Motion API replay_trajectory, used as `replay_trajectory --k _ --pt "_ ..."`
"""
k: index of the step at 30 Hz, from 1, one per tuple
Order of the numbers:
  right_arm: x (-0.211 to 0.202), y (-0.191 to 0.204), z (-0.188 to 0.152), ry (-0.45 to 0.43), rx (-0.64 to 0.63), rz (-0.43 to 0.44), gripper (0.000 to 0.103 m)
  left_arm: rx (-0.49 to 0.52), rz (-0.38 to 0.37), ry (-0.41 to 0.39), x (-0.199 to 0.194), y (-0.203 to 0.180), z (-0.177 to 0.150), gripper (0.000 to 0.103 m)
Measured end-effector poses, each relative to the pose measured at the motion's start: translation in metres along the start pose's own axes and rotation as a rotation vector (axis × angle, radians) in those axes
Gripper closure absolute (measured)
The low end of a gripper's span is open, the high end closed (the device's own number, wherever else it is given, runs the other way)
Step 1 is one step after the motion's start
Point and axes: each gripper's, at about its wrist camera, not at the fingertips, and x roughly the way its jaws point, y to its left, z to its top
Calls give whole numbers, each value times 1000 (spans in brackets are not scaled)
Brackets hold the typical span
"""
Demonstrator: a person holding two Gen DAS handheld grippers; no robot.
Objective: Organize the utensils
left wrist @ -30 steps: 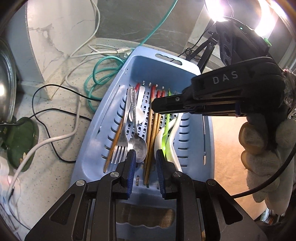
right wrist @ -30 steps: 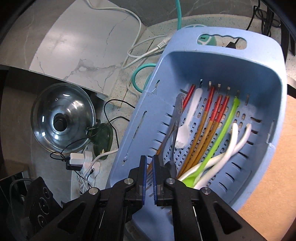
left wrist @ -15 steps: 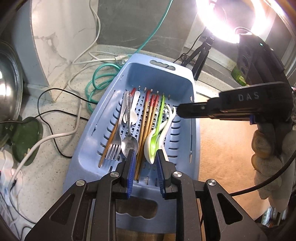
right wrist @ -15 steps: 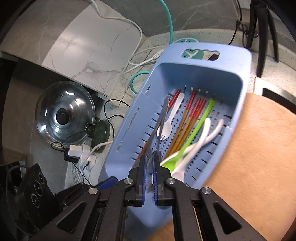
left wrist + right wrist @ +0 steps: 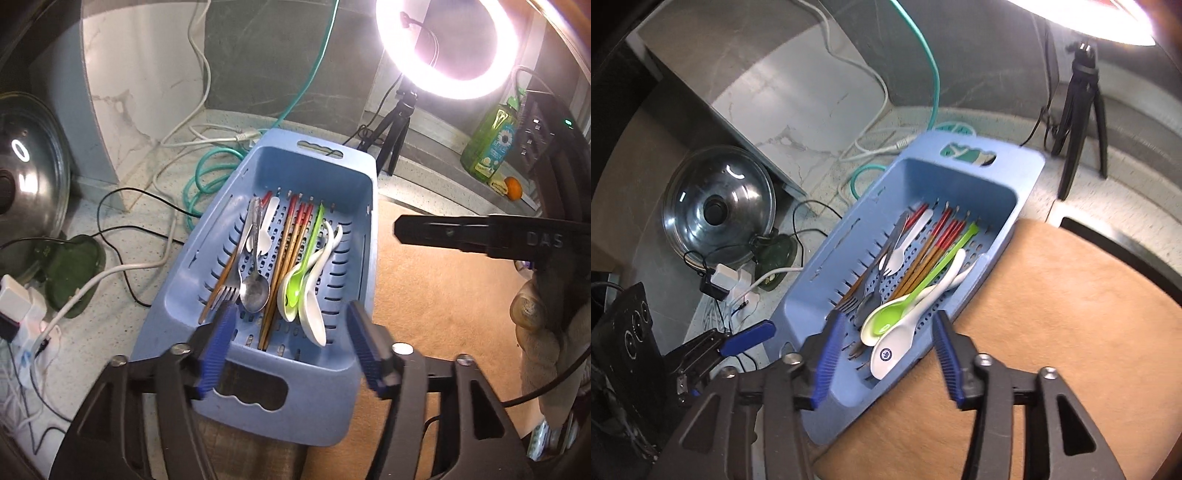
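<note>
A blue slotted basket [image 5: 354,236] [image 5: 1023,192] holds the utensils side by side: a metal fork [image 5: 227,291], a metal spoon [image 5: 255,291], a white plastic fork [image 5: 264,229], several red-tipped chopsticks [image 5: 291,240], a green spoon [image 5: 299,280] and white spoons [image 5: 314,317]. My left gripper [image 5: 291,343] is open and empty above the basket's near end. My right gripper [image 5: 888,354] is open and empty, above the near right corner of the basket. The right gripper's side also shows in the left wrist view [image 5: 461,232].
A tan mat [image 5: 443,295] lies right of the basket. Cables and a teal hose [image 5: 207,173] lie on the counter to the left, with a pot lid [image 5: 716,206] and a power strip [image 5: 727,280]. A ring light on a tripod [image 5: 399,122] and a green bottle [image 5: 491,147] stand behind.
Both grippers have opened wide from shut and pulled back and up from the basket. The right gripper has moved off to the right of it.
</note>
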Motion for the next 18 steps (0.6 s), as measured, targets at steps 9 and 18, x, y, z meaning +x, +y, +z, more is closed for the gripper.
replay_trajectory --k 9,18 --pt "-37 1 -16 -145 -24 -17 35 -15 65 -24 -16 -9 -1 24" --pt "-55 3 -25 -147 -70 -133 34 -12 97 -31 -26 -17 -3 24"
